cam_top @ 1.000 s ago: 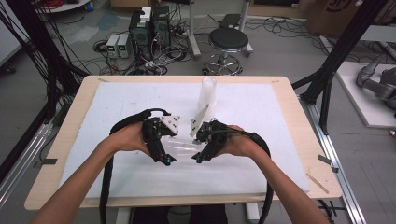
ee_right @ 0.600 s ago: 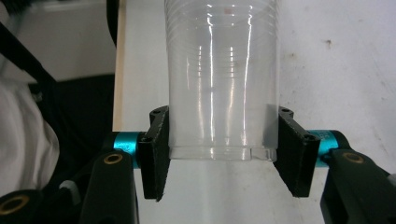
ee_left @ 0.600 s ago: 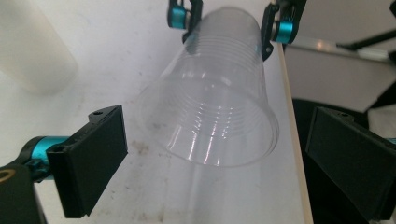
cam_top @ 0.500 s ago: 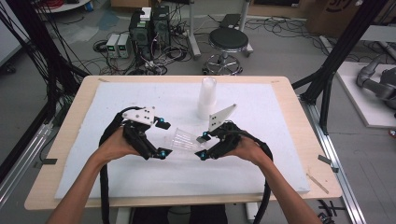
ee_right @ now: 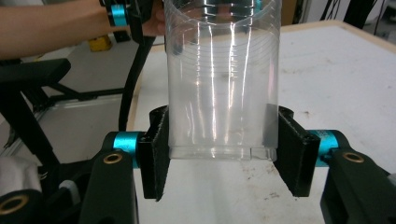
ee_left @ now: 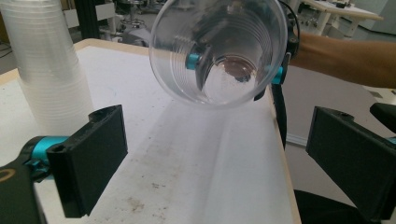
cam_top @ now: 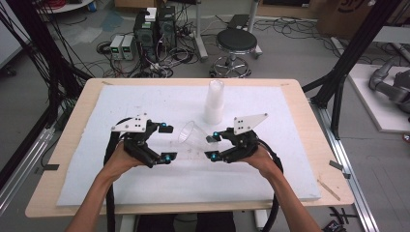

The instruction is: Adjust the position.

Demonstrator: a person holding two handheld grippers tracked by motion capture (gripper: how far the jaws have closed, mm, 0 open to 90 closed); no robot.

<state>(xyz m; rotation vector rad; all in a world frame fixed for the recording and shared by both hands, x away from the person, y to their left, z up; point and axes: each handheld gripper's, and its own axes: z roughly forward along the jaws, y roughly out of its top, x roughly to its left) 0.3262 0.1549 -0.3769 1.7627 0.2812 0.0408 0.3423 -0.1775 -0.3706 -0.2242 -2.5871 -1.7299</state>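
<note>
A single clear plastic cup [cam_top: 192, 136] hangs on its side above the white mat, mouth toward the left. My right gripper [cam_top: 212, 145] is shut on its base. In the right gripper view the two pads squeeze the cup [ee_right: 223, 79] near its bottom, at my right gripper [ee_right: 224, 156]. My left gripper [cam_top: 166, 143] stands open a little to the left of the cup's rim, not touching it. In the left gripper view, the cup's open mouth [ee_left: 217, 51] faces the camera beyond my wide-open left gripper [ee_left: 215, 158].
An upright stack of clear cups [cam_top: 214, 101] stands on the mat behind the held cup, and the same stack [ee_left: 49, 70] shows at the left of the left gripper view. The white foam mat [cam_top: 270, 164] covers most of the wooden table [cam_top: 309, 116].
The two grippers have drawn apart. The left gripper has opened, let go of the cup and moved left, while the right gripper keeps hold of the cup.
</note>
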